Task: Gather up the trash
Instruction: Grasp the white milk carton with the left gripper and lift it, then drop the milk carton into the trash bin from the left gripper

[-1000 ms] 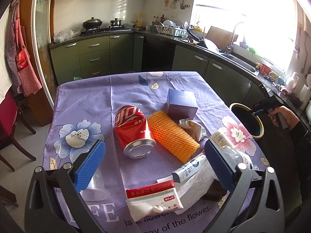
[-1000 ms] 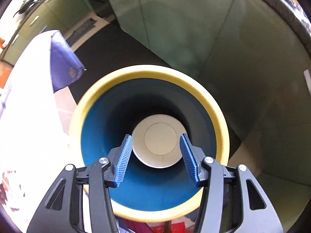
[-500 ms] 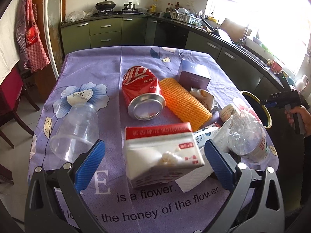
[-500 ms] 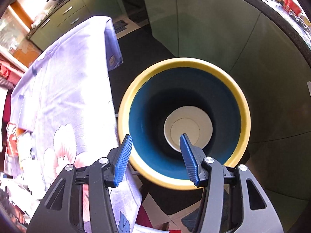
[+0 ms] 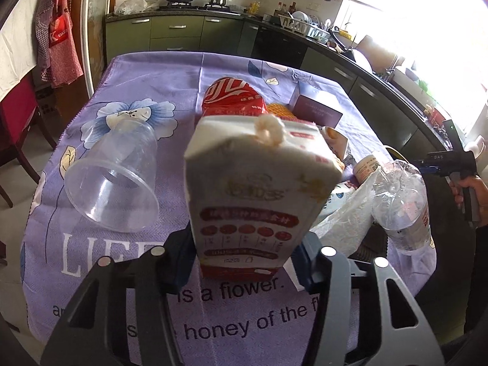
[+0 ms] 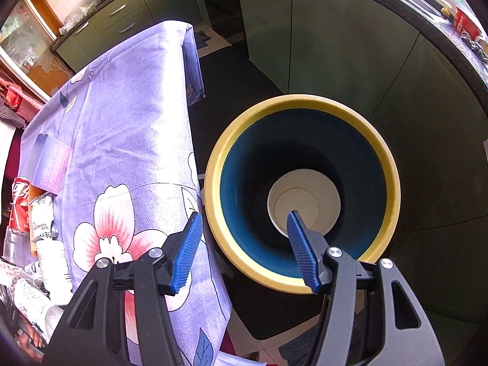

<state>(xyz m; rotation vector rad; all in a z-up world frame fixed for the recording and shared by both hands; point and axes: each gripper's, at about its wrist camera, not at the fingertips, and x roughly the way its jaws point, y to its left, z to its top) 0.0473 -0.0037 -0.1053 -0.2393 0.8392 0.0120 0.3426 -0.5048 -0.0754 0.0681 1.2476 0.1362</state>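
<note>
Since a second ago: tissue pack (image 5: 259, 192) has gone from lying flat on the cloth between wide-spread fingers to standing up off the table, pinched; the right gripper has drawn back from straight over the bin toward the table edge.
Left gripper (image 5: 241, 262): closed on the lower end of the tissue pack, both blue pads pressed against its sides and mostly hidden behind it.
Tissue pack: lifted clear of the purple tablecloth (image 5: 146, 97), long axis pointing up and away from the fingers, a tuft of tissue poking out at the top.
Right gripper (image 6: 244, 250): fingers spread apart, holding nothing, hovering by the table edge with one finger over the bin mouth.
Trash bin (image 6: 213, 213): on the floor just beside the table's right edge, yellow rim, blue inside, one pale round thing at the bottom.
Key relation: bin lies to the right of the held pack, past the table edge; the right hand is nearer to it, yet the left holds the load, so the carry probably goes rightward across the clutter.
Left on table: red can (image 5: 231, 97), clear cup (image 5: 113, 183), plastic bottle (image 5: 402, 204), purple box (image 5: 317, 109).
</note>
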